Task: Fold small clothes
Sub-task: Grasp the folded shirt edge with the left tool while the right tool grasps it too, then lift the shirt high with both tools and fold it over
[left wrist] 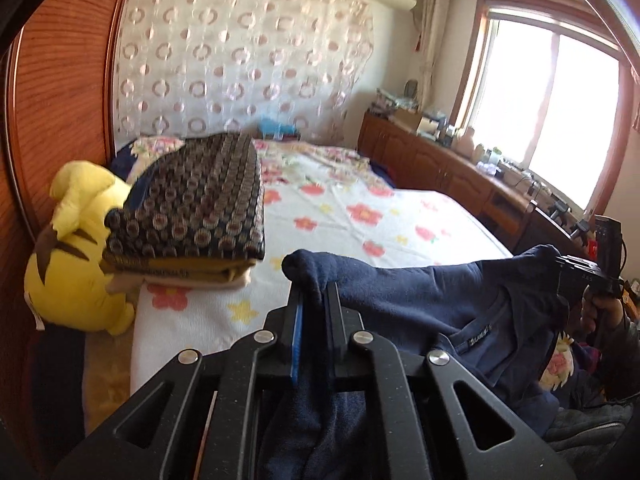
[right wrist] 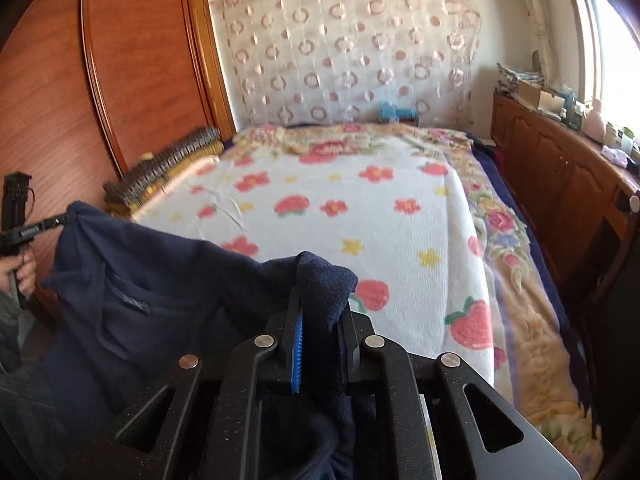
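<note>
While the navy garment (left wrist: 440, 304) is held up over the near edge of the bed (left wrist: 344, 208), the lift-and-spread step is in hand.
Left gripper (left wrist: 310, 280) at nine o'clock, right gripper (right wrist: 320, 280) at three — each clamped on a corner; next, the cloth is to be laid flat toward twelve o'clock.

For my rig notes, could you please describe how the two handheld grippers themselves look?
Both match: the left gripper and right gripper are matte black, with slotted linkage bars, round silver pins and a ribbed blue pad inside one finger. From the side, each shows a pistol grip and a black cable.
</note>
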Tool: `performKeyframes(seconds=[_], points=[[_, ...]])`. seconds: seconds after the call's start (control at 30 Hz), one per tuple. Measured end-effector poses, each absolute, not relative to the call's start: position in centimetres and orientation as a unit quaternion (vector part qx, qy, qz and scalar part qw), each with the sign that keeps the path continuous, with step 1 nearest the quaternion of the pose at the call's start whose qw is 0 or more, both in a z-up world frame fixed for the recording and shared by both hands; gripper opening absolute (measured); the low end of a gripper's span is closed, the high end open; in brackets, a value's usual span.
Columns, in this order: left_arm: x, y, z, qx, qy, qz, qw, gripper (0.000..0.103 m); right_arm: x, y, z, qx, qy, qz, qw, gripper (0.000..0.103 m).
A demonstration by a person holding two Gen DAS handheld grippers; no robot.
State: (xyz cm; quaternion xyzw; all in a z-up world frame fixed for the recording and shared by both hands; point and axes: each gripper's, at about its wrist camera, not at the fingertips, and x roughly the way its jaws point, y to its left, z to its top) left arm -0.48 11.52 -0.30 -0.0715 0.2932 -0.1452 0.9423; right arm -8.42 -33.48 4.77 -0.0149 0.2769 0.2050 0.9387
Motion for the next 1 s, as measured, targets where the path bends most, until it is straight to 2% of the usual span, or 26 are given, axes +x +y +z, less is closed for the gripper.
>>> performKeyframes(seconds=[0.17,0.5,0.83,1.0], points=[[-1.4,11.4,2.4,-0.078,0.258,-0.161,0.949,0.010,-11.4,-33.6,7.4,-0.016,0.243,0.199,0.949,0.012],[-5.2,11.2,12.3,-0.074,0.162,-0.199,0.964,0.010,-18.5,-34.8,14.6,-0.020,0.150,0.211,0.966,0.012],[-7.0,11.4,18.3,-0.044,0.091,-0.186,0.977,0.010,-23.4,-34.9,22.0,-0.091,0.080,0.182,0.976,0.012],[-7.8,12.1,20.1,-0.041,0.062,-0.175,0.982,0.010,-25.5,-32.4,22.2,-0.112,0.045,0.181,0.976,0.012]])
